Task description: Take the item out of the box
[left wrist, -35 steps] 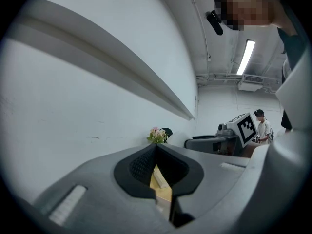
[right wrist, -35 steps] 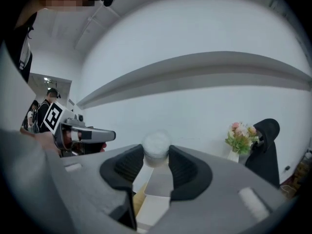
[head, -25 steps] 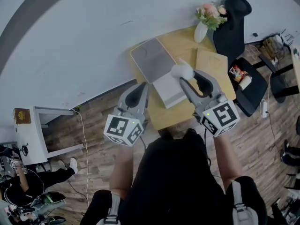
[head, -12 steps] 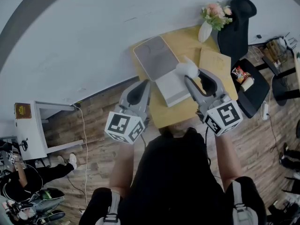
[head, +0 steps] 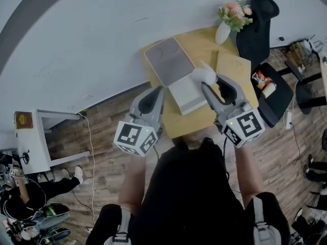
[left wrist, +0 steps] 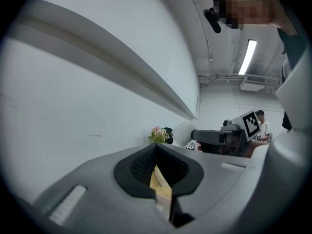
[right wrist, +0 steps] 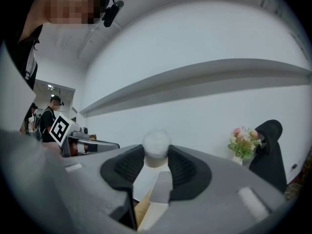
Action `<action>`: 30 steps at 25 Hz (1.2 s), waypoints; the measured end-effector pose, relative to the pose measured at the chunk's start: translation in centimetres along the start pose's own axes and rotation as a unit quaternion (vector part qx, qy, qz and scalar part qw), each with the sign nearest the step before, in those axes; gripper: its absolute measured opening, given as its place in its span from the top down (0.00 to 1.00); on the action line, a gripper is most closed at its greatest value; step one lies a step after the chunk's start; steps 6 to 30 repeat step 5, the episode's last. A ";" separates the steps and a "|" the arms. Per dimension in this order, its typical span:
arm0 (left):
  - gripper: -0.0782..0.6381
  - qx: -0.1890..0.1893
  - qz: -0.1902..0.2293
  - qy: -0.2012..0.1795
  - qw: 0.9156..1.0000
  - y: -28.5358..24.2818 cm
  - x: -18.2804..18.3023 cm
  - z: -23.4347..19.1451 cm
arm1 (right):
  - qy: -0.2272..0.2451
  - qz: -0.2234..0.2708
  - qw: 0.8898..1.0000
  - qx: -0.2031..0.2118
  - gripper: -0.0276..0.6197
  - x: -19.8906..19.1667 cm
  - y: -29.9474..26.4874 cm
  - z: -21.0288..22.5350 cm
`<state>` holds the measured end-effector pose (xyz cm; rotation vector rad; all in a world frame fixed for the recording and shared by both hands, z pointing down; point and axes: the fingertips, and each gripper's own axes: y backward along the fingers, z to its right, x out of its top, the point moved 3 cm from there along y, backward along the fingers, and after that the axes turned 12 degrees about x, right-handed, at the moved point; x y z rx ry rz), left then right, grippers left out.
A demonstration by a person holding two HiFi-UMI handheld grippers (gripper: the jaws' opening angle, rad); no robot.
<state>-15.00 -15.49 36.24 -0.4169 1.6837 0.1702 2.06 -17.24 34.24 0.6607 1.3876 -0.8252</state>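
Observation:
A white box (head: 187, 98) lies on a small wooden table (head: 202, 46), its grey lid (head: 168, 62) folded back toward the wall. My right gripper (head: 209, 81) hovers over the box's right side, shut on a white round item (head: 201, 75) at its fingertips. In the right gripper view the item (right wrist: 156, 144) sits pinched between the black pads of the right gripper (right wrist: 156, 154), with the box (right wrist: 161, 189) below. My left gripper (head: 155, 91) hangs off the table's left front corner, jaws together with nothing in them. In its own view the left gripper (left wrist: 156, 148) looks along the wall.
A vase of pink flowers (head: 230, 17) stands at the table's far right corner, a light board (head: 232, 67) beside the box. A black chair (head: 259, 20) and a seat holding packets (head: 272, 93) stand to the right. A white cabinet (head: 33, 139) is at the left.
The right gripper still holds the white item over the box, shifted slightly right and up in the view. The left gripper has barely moved.

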 end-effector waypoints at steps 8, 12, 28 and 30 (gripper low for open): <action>0.88 -0.001 -0.002 0.001 1.000 0.0 -0.1 -0.2 | -0.002 -0.007 1.000 -0.001 0.72 -0.4 -0.3 0.1; 0.88 -0.001 -0.002 0.001 1.000 0.0 -0.1 -0.2 | -0.002 -0.007 1.000 -0.001 0.72 -0.4 -0.3 0.1; 0.88 -0.001 -0.002 0.001 1.000 0.0 -0.1 -0.2 | -0.002 -0.007 1.000 -0.001 0.72 -0.4 -0.3 0.1; 0.88 -0.001 -0.002 0.001 1.000 0.0 -0.1 -0.2 | -0.002 -0.007 1.000 -0.001 0.72 -0.4 -0.3 0.1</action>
